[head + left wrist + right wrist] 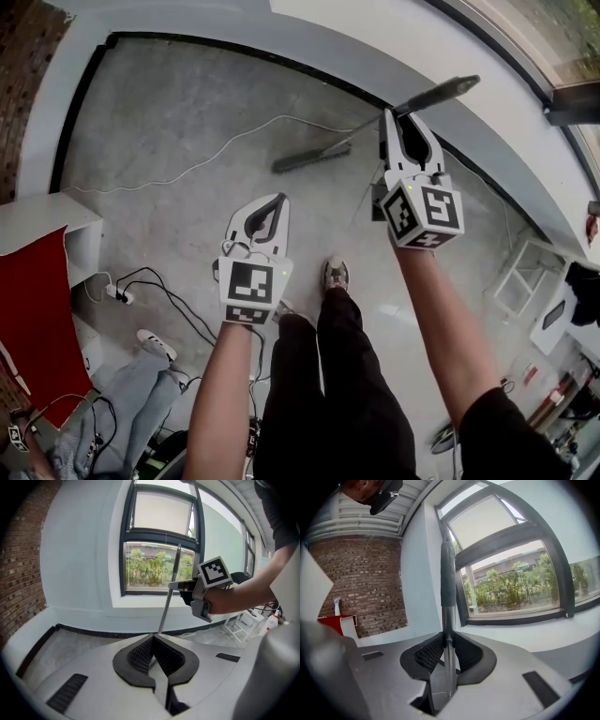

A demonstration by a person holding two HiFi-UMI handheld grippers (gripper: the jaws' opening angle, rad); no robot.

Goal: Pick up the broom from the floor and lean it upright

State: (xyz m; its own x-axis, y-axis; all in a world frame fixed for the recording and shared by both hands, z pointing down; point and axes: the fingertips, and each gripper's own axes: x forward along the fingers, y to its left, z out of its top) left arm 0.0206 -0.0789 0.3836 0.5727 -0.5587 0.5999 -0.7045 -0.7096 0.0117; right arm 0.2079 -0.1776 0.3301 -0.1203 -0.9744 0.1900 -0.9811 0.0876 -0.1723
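The broom stands tilted, its dark brush head [309,157] on the grey floor and its silver handle [370,124] rising to a dark grip [441,94] near the window wall. My right gripper [398,116] is shut on the handle just below that grip. In the right gripper view the handle [448,634] runs upright between the pads [425,656], with the dark grip [447,573] above. My left gripper [271,202] hangs lower and to the left, shut with nothing in it. The left gripper view shows its closed tips [153,639], the broom handle [168,604] beyond and the right gripper [182,586] on it.
A white cable [216,155] snakes over the floor left of the brush. A white shelf with a red panel [37,281] stands at left, with a power strip and black cables [122,295] beside it. The person's shoe [336,274] is below the broom. A white rack [520,277] stands at right.
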